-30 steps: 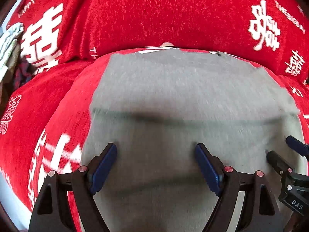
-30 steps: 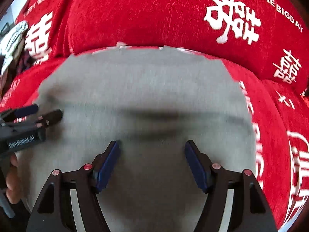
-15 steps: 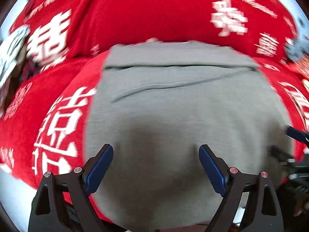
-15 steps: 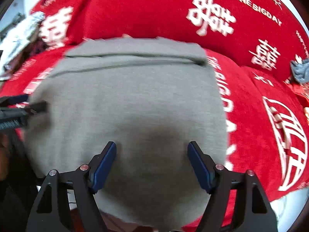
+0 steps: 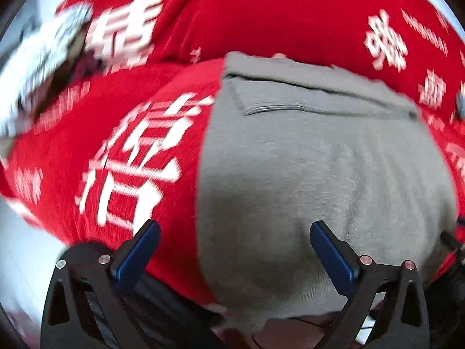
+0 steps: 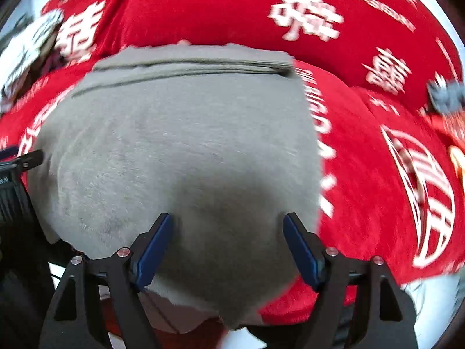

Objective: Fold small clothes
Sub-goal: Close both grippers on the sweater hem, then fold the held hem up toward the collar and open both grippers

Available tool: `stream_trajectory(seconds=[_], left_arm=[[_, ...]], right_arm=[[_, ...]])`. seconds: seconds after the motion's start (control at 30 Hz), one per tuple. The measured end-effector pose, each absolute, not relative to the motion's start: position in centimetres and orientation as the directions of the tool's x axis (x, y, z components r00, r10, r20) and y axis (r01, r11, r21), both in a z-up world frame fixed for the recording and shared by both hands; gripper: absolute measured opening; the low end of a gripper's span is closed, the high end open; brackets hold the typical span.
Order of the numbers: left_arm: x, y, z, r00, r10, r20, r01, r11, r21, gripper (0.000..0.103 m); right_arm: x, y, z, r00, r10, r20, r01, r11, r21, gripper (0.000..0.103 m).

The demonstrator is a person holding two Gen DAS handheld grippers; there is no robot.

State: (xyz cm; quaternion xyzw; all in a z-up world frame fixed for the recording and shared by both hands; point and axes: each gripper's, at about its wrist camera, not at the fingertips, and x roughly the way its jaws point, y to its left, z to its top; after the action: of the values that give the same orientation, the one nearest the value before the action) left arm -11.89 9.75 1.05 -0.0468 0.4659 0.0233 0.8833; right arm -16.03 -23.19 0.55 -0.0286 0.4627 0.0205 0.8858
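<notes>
A grey garment (image 5: 319,174) lies flat on the red sofa seat (image 5: 101,122), with a folded band along its far edge and its near edge hanging over the seat's front. My left gripper (image 5: 235,247) hovers over the garment's left edge; its jaws are opening and nothing is pinched between them. Its left finger is over the red cover, its right one over the grey cloth. In the right wrist view the same garment (image 6: 180,151) fills the middle. My right gripper (image 6: 229,244) stands open above its near right part, holding nothing. The left gripper's tip (image 6: 32,157) shows at that view's left edge.
The sofa's red back cushion (image 6: 203,8) with white characters rises behind the garment. A heap of pale patterned clothes (image 5: 43,58) lies at the far left, and a small grey-blue item (image 6: 444,96) at the far right. Pale floor (image 5: 17,247) shows below the seat.
Both grippers have drawn back toward the seat's front edge, so more of the garment and its far fold shows. The left gripper slid left past the cloth's edge and its jaws widened.
</notes>
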Motion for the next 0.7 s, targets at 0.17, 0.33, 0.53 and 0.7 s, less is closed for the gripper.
stream_trajectory(seconds=[0.17,0.33,0.53,0.7], left_arm=[[-12.7,11.5,-0.9,0.464,-0.125,-0.877,-0.115,0.973,-0.200,0.103],[-13.0,9.0,-3.6,0.349,-0.201,-0.915,-0.067,0.969,-0.238,0.101],[-13.7,6.7,-3.2,0.351,-0.186,-0.918,-0.009,0.979,-0.202,0.063],[-14.9,5.2,-1.8,0.378,-0.169,-0.910,0.079,0.986,-0.150,0.014]], right_arm=[[-16.2,-25.4,-0.4,0.512,0.024,-0.858,0.010,0.999,0.034,0.080],[-16.4,-26.3,-2.4,0.441,0.118,-0.890,0.062,0.985,0.161,0.083],[-17.4,-24.4,-2.2,0.465,0.092,-0.880,-0.013,0.995,0.098,0.042],[-17.8,-24.5,-1.2,0.477,0.188,-0.859,-0.053,0.981,0.185,0.013]])
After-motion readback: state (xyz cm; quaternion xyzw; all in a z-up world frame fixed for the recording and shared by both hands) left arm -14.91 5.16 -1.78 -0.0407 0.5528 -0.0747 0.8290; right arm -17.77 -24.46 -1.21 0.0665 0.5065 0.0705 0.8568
